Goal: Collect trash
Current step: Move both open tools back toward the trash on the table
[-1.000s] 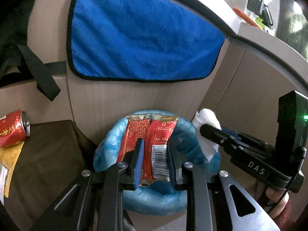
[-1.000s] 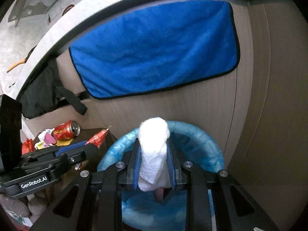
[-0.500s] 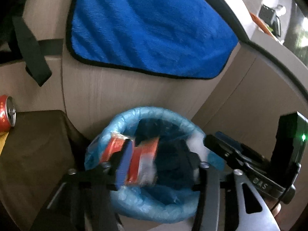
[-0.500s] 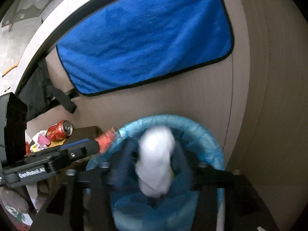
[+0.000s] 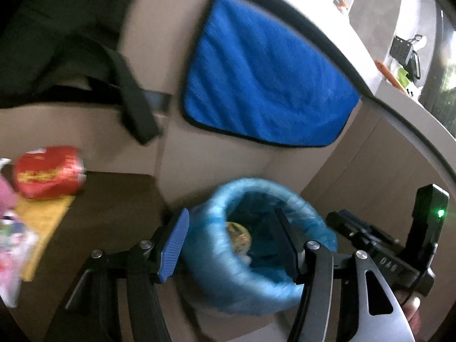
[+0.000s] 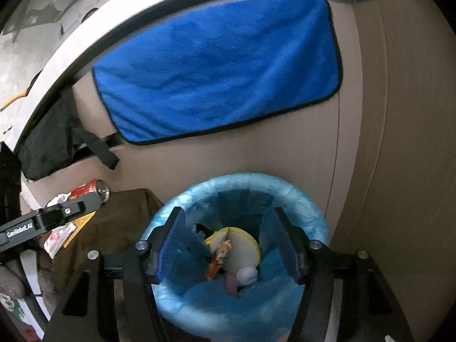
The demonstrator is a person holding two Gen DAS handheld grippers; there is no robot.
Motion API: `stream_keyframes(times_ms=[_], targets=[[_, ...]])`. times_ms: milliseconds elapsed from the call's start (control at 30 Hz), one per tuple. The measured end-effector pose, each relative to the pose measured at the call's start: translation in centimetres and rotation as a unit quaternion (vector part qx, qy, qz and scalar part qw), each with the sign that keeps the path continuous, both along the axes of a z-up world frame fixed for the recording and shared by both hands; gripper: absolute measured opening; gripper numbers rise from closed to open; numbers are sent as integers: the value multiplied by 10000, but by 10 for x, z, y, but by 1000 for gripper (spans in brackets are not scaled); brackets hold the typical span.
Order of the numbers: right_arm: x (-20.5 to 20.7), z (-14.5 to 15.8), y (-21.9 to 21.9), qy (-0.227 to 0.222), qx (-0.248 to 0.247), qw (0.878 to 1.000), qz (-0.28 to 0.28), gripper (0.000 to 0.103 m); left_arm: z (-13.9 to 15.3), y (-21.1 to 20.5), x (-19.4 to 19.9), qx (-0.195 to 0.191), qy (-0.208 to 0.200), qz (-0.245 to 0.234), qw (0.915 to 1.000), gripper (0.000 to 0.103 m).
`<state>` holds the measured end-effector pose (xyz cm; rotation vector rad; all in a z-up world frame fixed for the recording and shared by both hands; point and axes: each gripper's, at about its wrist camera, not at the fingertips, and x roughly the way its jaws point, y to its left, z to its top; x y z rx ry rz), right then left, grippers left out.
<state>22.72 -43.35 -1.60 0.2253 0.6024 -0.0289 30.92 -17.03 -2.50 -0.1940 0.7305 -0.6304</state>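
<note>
A bin with a blue liner [image 6: 302,196] stands on the floor against the wood panel; it also shows in the left wrist view [image 5: 216,199]. Inside it lie a white tissue wad [image 6: 248,276], a red wrapper [image 6: 214,266] and a yellow round piece [image 6: 242,249]. My right gripper [image 6: 229,246] is open and empty above the bin. My left gripper [image 5: 230,246] is open and empty over the bin's left rim. A red can [image 5: 48,172] lies on the brown stool [image 5: 108,213] at left, also seen in the right wrist view [image 6: 91,189].
A blue towel [image 6: 219,68] hangs on the panel above the bin. A black bag with a strap [image 5: 57,42] sits on a ledge at left. Yellow, pink and white wrappers [image 5: 17,228] lie on the stool beside the can.
Both grippers opened. The red wrapper left my left gripper and the white tissue left my right gripper; both now lie in the bin. The left gripper swung leftward.
</note>
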Motion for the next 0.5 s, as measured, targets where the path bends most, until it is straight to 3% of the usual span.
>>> stream_keyframes(times_ms=[133,267,500], targets=[[-9,20,31,-17,64,9999,140,60,16,52,-13,74,-211,368,9991,60],[-12,43,78,-42,-188,9990,410,60,28,124,-23,-1,-322,948,9950,62],[0,75,167,-102,28,9958,910,61,27,273,-26,229,-159,2327,9722,65]])
